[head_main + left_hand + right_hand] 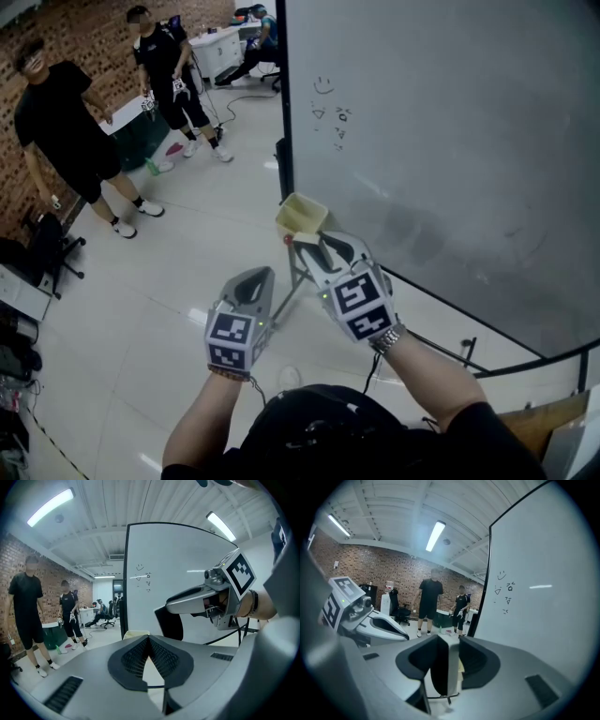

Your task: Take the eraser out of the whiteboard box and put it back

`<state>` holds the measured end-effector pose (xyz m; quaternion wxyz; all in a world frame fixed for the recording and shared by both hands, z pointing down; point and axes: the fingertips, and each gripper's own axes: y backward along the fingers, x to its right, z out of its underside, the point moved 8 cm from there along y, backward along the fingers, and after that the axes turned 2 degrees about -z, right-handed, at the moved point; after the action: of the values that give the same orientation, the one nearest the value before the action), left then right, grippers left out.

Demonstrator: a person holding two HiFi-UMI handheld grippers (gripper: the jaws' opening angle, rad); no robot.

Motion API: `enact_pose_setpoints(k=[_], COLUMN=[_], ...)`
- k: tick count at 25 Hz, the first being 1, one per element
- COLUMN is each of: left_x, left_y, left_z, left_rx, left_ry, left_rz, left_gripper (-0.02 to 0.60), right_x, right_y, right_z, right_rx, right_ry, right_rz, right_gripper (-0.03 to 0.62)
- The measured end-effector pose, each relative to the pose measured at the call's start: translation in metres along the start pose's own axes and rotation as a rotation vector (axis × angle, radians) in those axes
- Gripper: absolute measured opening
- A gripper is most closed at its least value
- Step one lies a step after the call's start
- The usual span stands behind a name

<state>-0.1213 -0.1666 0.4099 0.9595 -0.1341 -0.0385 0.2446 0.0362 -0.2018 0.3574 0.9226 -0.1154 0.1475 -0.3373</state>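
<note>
Halfway there I'd say: the right gripper (307, 246) is clamped on the eraser (440, 667), which is out of the yellowish whiteboard box (302, 214) just ahead of its tips, the left gripper (149, 641) is pinched closed on nothing, so only the put-back is left.

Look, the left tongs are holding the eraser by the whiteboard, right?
Not quite: it is the right tongs that hold the eraser by the whiteboard. The right gripper view shows it pinched between them. The left tongs are shut on nothing.
</note>
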Motion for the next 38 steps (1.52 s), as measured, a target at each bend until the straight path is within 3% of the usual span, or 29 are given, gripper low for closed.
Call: enact_pose_setpoints(k=[20, 33, 34, 38], left_x=[0.077, 0.087, 0.087, 0.091], left_y=[0.052, 0.073, 0.073, 0.075], left_z=[0.005, 0.011, 0.010, 0.008], left_rx=[0.017, -0.004, -0.006, -0.014], left_ry=[0.001, -0.005, -0.011, -0.052], left_rz=[-0.077, -0.079, -0.068, -0.002], left_gripper=[0.000, 0.000, 0.004, 0.139], right_x=[-0.019, -0.035, -0.036, -0.042], right_y=[0.079, 0.097, 0.097, 0.099], right_z=[0.018, 0.017, 0.017, 0.014], right_rx=[0.045, 0.061, 0.061, 0.058], right_ry=[0.029, 0.031, 0.029, 0.022], right_rz=[-0.081, -0.107, -0.106, -0.101], right_gripper=[0.172, 0.172, 0.172, 0.172])
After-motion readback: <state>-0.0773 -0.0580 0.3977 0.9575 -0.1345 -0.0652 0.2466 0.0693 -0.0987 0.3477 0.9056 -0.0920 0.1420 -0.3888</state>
